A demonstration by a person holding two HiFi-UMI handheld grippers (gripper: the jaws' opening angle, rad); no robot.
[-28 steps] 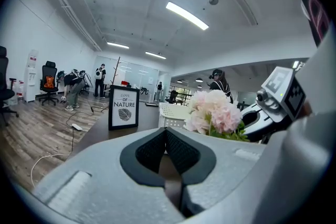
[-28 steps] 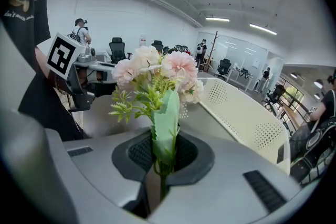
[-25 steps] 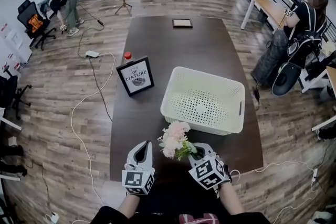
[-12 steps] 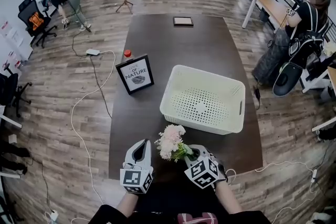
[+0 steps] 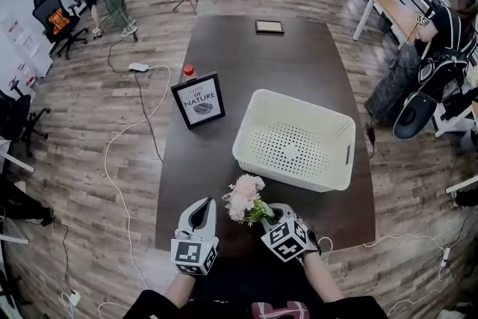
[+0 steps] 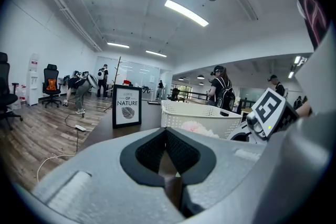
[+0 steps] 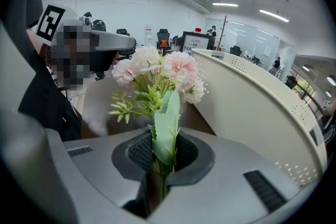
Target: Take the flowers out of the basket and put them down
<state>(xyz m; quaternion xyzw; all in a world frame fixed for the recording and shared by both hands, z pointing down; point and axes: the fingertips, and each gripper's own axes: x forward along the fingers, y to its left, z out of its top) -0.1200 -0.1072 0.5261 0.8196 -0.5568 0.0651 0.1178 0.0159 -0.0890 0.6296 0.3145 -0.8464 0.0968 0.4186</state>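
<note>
White plastic makes up the basket (image 5: pixel 287 177), which sits empty on the dark wooden table (image 5: pixel 254 56) in the head view. The flowers (image 5: pixel 245 196), a small bunch of pale pink blooms with green sprigs, are outside it, just in front of its near wall and over the table's near edge. The right gripper (image 5: pixel 278 214) holds them by the stem, the blooms tilted away towards the left. The left gripper (image 5: pixel 200 211) hovers beside it, near the blooms but apart from them. A framed sign (image 5: pixel 198 99) stands left of the basket.

From the left gripper view, the jaws are pressed together with nothing between them. Beyond them are the sign, the basket and a bit of pink bloom.

From the right gripper view, the jaws are clamped on the green stem and a serrated leaf of the flowers (image 7: pixel 157 68), which rise upright from the grip. The basket's wall (image 7: pixel 252 107) curves close by on the right. Whether the bunch touches the table cannot be told.
</note>
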